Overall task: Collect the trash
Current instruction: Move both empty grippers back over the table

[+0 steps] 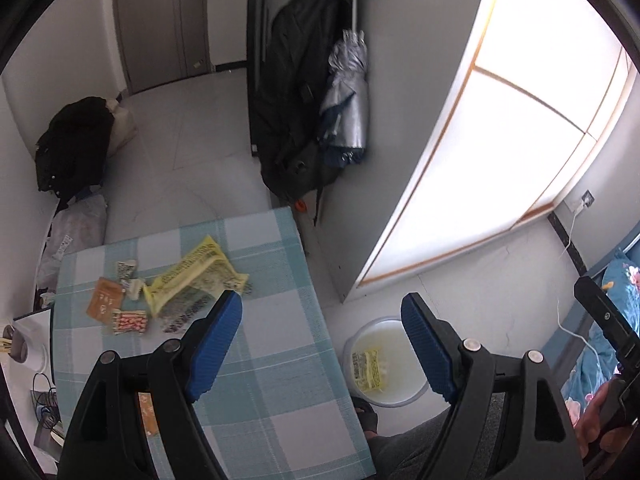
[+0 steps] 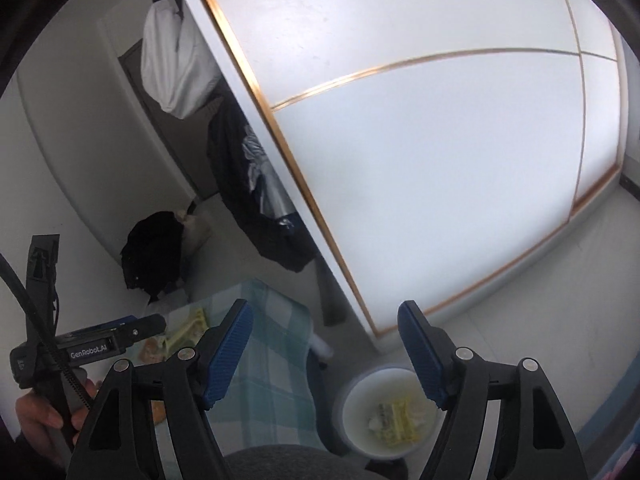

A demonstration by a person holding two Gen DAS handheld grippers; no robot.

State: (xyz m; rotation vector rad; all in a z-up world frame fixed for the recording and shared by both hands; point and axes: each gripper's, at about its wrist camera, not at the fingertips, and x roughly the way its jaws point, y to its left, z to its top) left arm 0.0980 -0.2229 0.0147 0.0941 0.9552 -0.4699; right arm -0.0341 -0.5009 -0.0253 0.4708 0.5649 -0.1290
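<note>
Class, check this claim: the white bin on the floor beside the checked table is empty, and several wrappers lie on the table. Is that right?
Not quite. The white bin is not empty: the left wrist view shows a yellow wrapper in it. Several wrappers do lie on the checked table.

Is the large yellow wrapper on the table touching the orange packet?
Apart. The left wrist view shows checked cloth and a small white wrapper between the yellow wrapper and the orange packet.

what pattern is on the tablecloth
Light blue and white checks on the tablecloth, clearest in the left wrist view.
</note>
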